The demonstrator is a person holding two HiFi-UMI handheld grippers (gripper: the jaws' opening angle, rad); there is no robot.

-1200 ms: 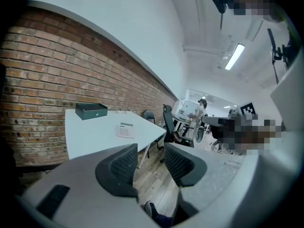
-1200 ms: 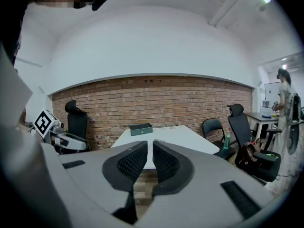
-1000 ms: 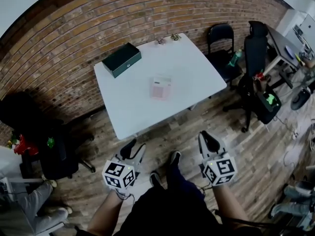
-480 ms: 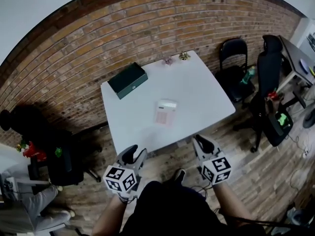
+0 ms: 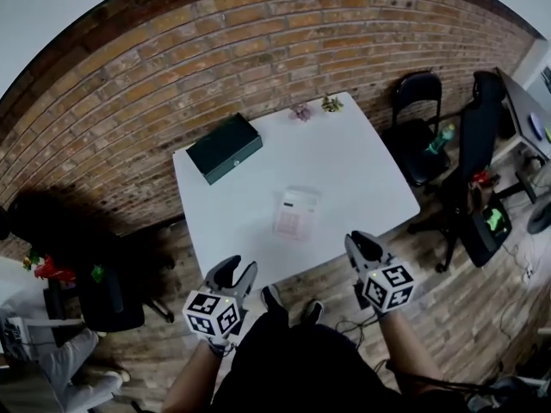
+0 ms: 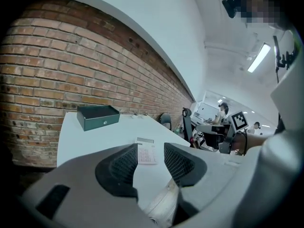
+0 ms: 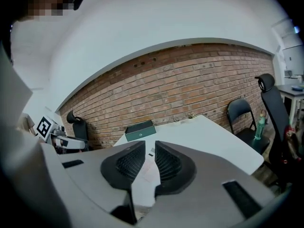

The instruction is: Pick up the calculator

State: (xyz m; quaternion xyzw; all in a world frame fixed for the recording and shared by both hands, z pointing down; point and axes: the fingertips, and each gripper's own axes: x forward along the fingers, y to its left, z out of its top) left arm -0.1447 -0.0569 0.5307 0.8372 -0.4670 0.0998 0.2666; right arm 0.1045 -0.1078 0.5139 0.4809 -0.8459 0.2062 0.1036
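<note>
The pink-and-white calculator (image 5: 297,213) lies flat near the front half of the white table (image 5: 344,157). My left gripper (image 5: 234,269) hangs just short of the table's near edge, left of the calculator, open and empty. Off the table's front right edge, my right gripper (image 5: 360,243) is also empty, its jaws a narrow gap apart and opening. In the left gripper view the calculator (image 6: 147,153) shows between the jaws of the left gripper (image 6: 151,161), well ahead of them. In the right gripper view a sliver of the calculator (image 7: 148,171) shows through the gap of the right gripper (image 7: 150,158).
A dark green box (image 5: 224,148) sits at the table's far left corner, and small trinkets (image 5: 314,107) at the far edge by the brick wall. Black chairs (image 5: 417,101) and an office chair (image 5: 478,144) stand to the right, a dark chair (image 5: 95,282) to the left.
The person has stepped toward the table, which now sits closer and lower in the head view. Both grippers have come up to its near edge.
</note>
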